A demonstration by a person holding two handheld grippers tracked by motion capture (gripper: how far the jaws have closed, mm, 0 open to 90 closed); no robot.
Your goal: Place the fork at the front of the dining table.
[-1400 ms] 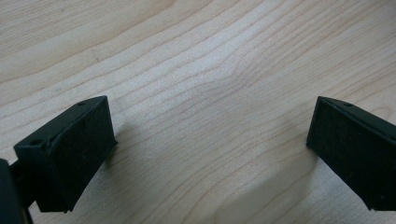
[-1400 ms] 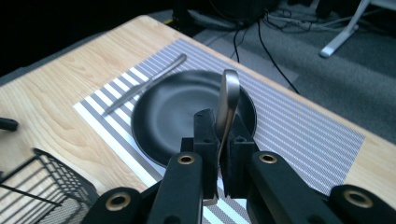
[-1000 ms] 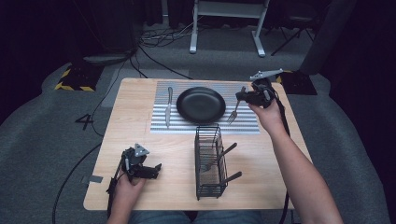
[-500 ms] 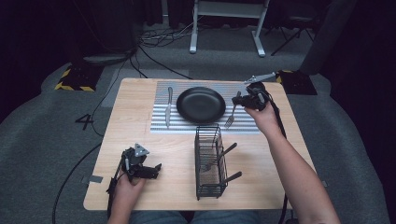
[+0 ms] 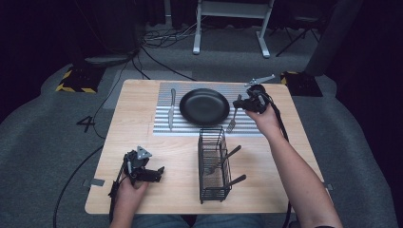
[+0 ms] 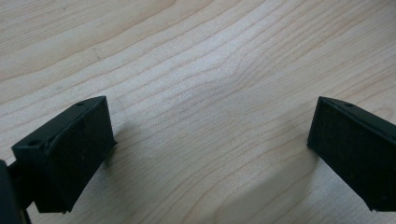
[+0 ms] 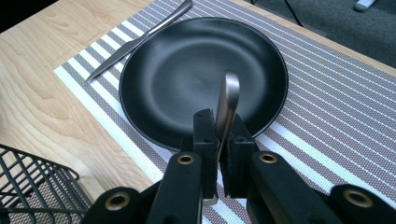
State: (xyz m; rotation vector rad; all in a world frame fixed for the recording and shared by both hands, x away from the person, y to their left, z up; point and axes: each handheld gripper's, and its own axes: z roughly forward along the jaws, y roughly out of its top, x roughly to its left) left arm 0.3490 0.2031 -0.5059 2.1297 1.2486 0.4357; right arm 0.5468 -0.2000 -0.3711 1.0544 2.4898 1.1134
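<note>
My right gripper is shut on the handle of a silver fork, which hangs tines down just over the striped placemat, right of the black plate. In the right gripper view the jaws clamp the fork handle in front of the plate. A knife lies on the mat left of the plate. My left gripper rests open on the bare wood at the front left; its pads stand wide apart with nothing between them.
A black wire basket stands at the front middle of the table, with utensil handles poking out to its right. In the right gripper view its corner is at the lower left. Cables and a stand base lie on the floor beyond.
The right gripper has come down a little with the fork, bringing the tines closer to the placemat. The left gripper has stayed where it was.
</note>
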